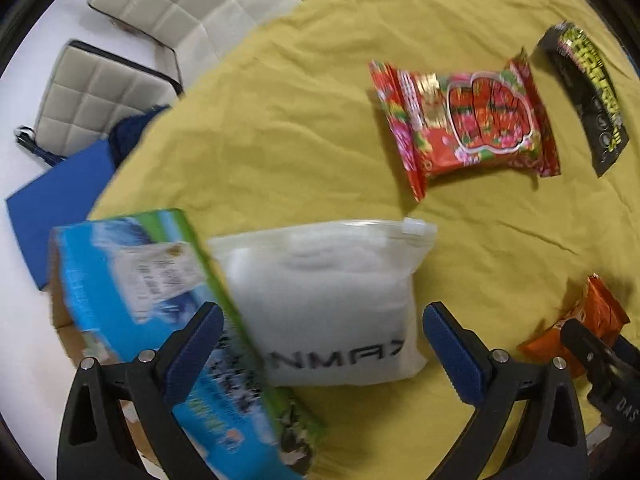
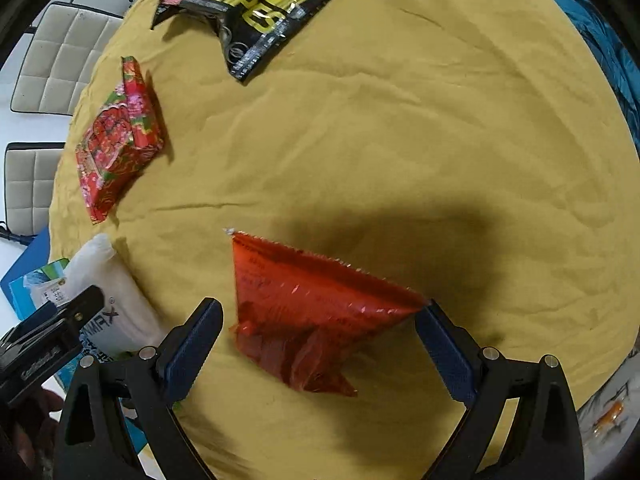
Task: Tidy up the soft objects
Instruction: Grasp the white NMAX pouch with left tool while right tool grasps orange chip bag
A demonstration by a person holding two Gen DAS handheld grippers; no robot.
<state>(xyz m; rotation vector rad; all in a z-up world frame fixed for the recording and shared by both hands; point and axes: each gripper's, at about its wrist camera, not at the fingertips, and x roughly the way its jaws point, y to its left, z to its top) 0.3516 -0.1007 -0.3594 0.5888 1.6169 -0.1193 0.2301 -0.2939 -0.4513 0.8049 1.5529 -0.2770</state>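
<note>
A white zip pouch (image 1: 332, 304) lies on the yellow cloth (image 1: 280, 128) between the fingers of my open left gripper (image 1: 320, 344). It leans against a blue and green box (image 1: 160, 320) at the table's left edge. A red flowered packet (image 1: 464, 124) and a black and yellow packet (image 1: 584, 92) lie further off. In the right wrist view, an orange-red packet (image 2: 316, 312) lies between the fingers of my open right gripper (image 2: 320, 344), one corner touching the right finger. The white pouch (image 2: 108, 300), red flowered packet (image 2: 120, 140) and black packet (image 2: 248, 12) also show there.
Two beige quilted chairs (image 1: 160, 20) stand beyond the table on a white floor. A blue flat board (image 1: 52, 200) lies below the table's left edge. The orange packet (image 1: 580, 328) and the right gripper's body (image 1: 600, 364) show at the left wrist view's right side.
</note>
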